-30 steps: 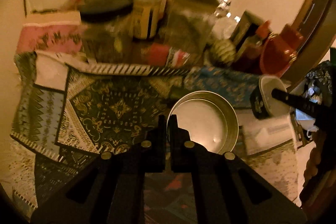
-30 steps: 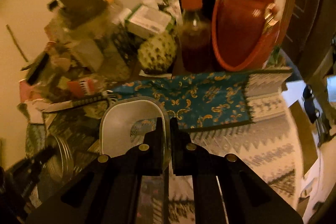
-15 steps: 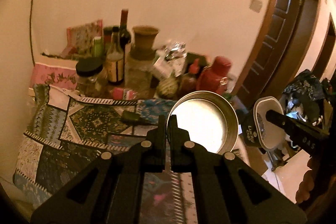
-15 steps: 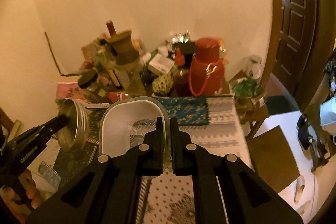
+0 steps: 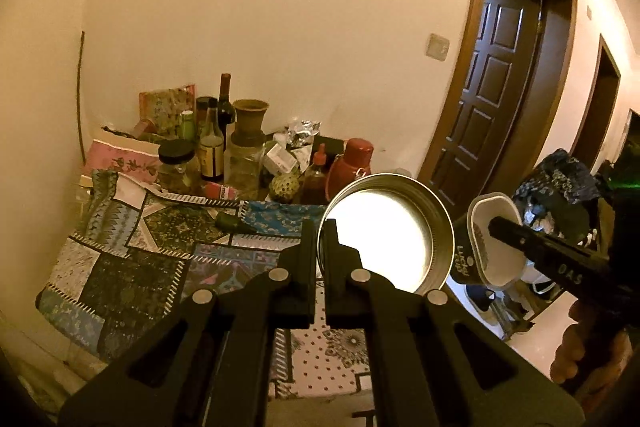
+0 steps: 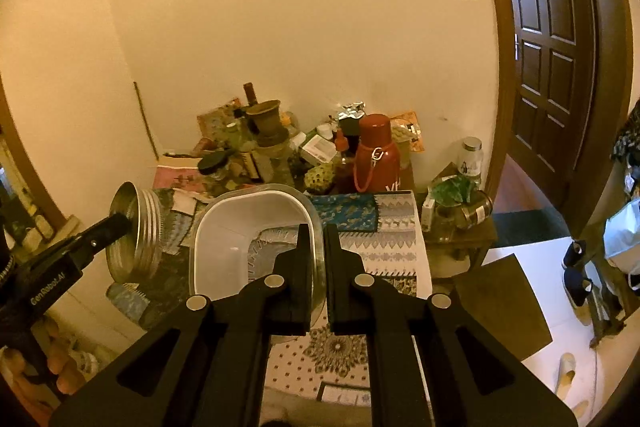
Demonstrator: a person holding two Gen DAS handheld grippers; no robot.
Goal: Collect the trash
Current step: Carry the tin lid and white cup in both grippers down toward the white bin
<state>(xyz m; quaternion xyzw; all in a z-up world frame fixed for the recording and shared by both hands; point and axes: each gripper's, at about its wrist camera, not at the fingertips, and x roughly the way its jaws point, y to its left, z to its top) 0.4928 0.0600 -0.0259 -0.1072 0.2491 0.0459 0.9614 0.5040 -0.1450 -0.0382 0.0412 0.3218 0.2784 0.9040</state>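
Holding both pieces clear above the table (image 5: pixel 132 267), we have the left gripper (image 5: pixel 319 239) clamped on the metal tin (image 5: pixel 386 233) rim, and the right gripper (image 6: pixel 318 247) clamped on the plastic tub (image 6: pixel 240 235), just right of the tin.

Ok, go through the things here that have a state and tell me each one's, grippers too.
Left gripper: shut on the tin's rim.
Right gripper: shut on the tub's rim.
Tin: lifted off the table, tipped on its side, looks empty.
Tub: lifted, tilted toward the camera, looks empty.
Red flask: upright, cap on.
Wine bottle: upright.
Door: open.
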